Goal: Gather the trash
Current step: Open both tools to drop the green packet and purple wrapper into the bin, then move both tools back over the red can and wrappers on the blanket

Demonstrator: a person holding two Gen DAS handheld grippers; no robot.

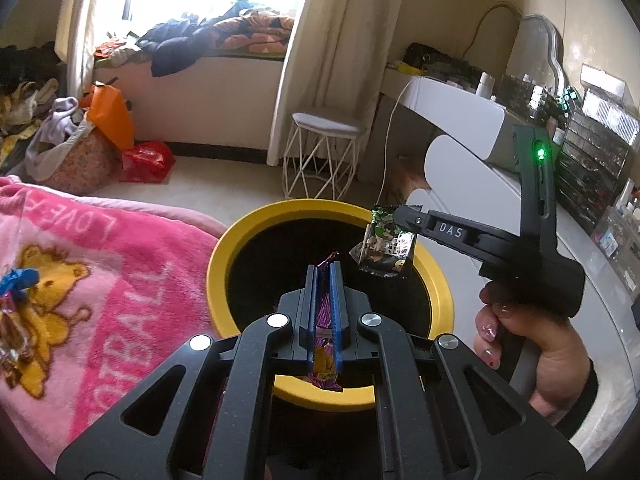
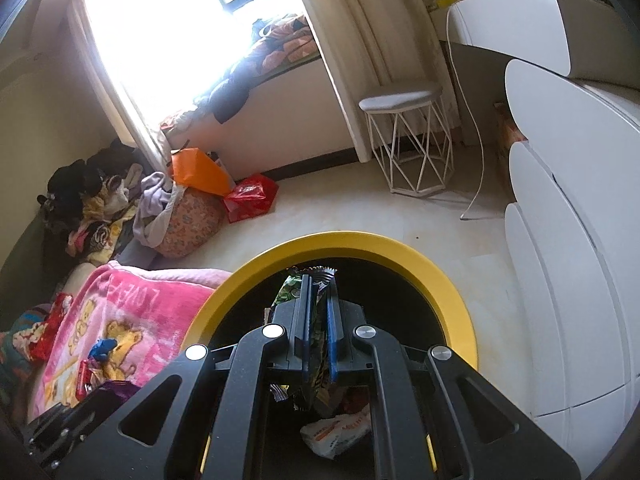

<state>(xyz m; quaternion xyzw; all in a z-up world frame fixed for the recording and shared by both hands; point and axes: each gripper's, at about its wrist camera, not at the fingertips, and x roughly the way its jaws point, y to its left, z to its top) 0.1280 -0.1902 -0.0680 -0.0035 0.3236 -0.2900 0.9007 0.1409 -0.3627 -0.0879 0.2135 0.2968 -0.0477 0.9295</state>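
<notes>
A yellow-rimmed bin [image 1: 224, 248] with a black inside stands by the bed. My left gripper [image 1: 325, 270] is shut on a purple snack wrapper [image 1: 325, 376] and holds it over the bin's near side. My right gripper [image 1: 400, 216] comes in from the right, shut on a green snack packet [image 1: 386, 248] that hangs over the bin's far right rim. In the right wrist view the right gripper [image 2: 319, 280] is shut on the green packet [image 2: 289, 286] above the bin [image 2: 452, 292]. A white wrapper [image 2: 336, 434] lies inside the bin.
A pink blanket [image 1: 92, 280] covers the bed at left, with small wrappers [image 1: 18, 284] on it. A white wire stool [image 1: 320, 152], a white dresser [image 1: 520, 208], cloth piles and bags [image 1: 108, 120] stand on the floor beyond.
</notes>
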